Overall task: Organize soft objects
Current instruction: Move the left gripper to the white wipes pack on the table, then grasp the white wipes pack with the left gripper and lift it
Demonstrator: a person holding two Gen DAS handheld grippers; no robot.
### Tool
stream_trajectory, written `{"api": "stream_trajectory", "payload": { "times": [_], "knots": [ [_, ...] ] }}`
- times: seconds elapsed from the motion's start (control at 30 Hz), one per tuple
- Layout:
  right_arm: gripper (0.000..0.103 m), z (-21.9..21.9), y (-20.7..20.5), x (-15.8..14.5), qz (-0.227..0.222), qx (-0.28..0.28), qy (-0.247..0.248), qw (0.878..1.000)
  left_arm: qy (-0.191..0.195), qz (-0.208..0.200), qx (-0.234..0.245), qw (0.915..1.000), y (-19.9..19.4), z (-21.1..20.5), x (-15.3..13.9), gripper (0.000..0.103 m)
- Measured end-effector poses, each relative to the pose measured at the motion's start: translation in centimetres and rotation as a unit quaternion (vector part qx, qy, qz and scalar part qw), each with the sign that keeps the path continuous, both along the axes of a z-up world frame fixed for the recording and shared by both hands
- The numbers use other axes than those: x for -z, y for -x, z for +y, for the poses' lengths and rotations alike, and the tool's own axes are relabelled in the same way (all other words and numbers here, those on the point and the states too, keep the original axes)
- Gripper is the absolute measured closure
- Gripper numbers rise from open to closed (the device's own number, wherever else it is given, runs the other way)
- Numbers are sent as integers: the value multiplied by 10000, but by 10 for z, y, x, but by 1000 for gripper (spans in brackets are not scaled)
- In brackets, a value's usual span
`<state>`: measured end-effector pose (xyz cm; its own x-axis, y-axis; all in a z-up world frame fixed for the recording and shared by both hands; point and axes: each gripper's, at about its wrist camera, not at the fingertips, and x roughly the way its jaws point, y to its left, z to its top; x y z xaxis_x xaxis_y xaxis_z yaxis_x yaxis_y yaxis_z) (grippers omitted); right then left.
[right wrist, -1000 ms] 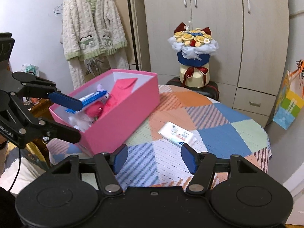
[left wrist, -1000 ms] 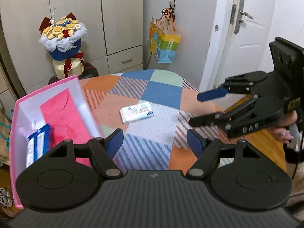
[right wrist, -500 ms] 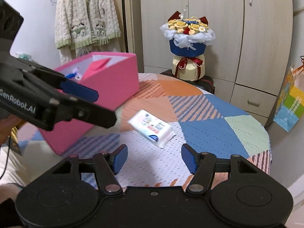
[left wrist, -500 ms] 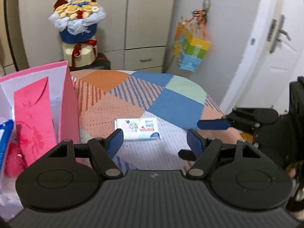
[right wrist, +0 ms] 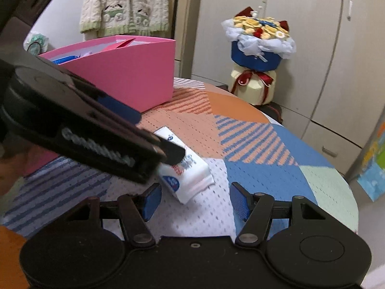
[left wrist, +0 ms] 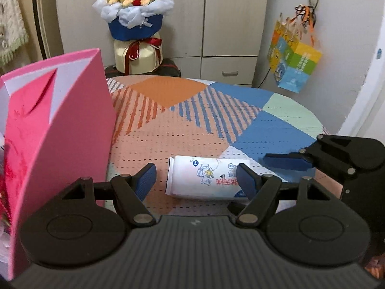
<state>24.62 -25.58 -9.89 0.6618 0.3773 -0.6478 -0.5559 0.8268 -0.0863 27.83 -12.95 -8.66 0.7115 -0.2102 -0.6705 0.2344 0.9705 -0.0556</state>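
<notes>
A white tissue pack (left wrist: 204,179) with blue print lies on the patchwork tablecloth; it also shows in the right wrist view (right wrist: 190,171). My left gripper (left wrist: 196,180) is open, low over the table, with the pack between its blue pads. My right gripper (right wrist: 195,201) is open and empty, just short of the pack's near end; it shows at the right in the left wrist view (left wrist: 288,162). The pink box (left wrist: 60,132) stands at the left and holds a red envelope and other items.
A flower bouquet (left wrist: 134,24) stands behind the round table (left wrist: 276,125). A colourful paper bag (left wrist: 293,65) hangs on the wall at the right. Cabinets (right wrist: 300,36) stand behind, and a knitted cardigan (right wrist: 125,4) hangs beyond the box.
My left gripper has swung right and down onto the tissue pack, which now sits between its pads. My right gripper has also come closer to the pack. The box has slid to the left edge.
</notes>
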Motion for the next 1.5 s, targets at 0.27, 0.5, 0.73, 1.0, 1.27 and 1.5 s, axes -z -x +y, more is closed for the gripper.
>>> {"api": "stream_trajectory", "payload": {
  "times": [0.27, 0.5, 0.73, 1.0, 1.27, 1.5],
  "knots": [
    [35, 4, -10, 8, 78, -188, -278, 9994, 335, 318, -160, 9988, -11, 0, 15, 22],
    [48, 9, -10, 8, 128, -166, -394, 9990, 750, 614, -123, 9952, -15, 7, 20, 25],
    [49, 8, 2, 8, 171, 156, -474, 9986, 723, 569, 119, 9957, -3, 6, 17, 36],
    [50, 8, 27, 4, 110, 444, -509, 9977, 603, 406, 438, 9964, 22, 3, 10, 37],
    [50, 5, 60, -12, 45, 657, -614, 9959, 578, 387, 856, 9939, 55, 5, -10, 38],
    [50, 8, 92, -28, 253, 833, -533, 9948, 559, 484, 1150, 9906, 88, 9, -20, 38]
  ]
}}
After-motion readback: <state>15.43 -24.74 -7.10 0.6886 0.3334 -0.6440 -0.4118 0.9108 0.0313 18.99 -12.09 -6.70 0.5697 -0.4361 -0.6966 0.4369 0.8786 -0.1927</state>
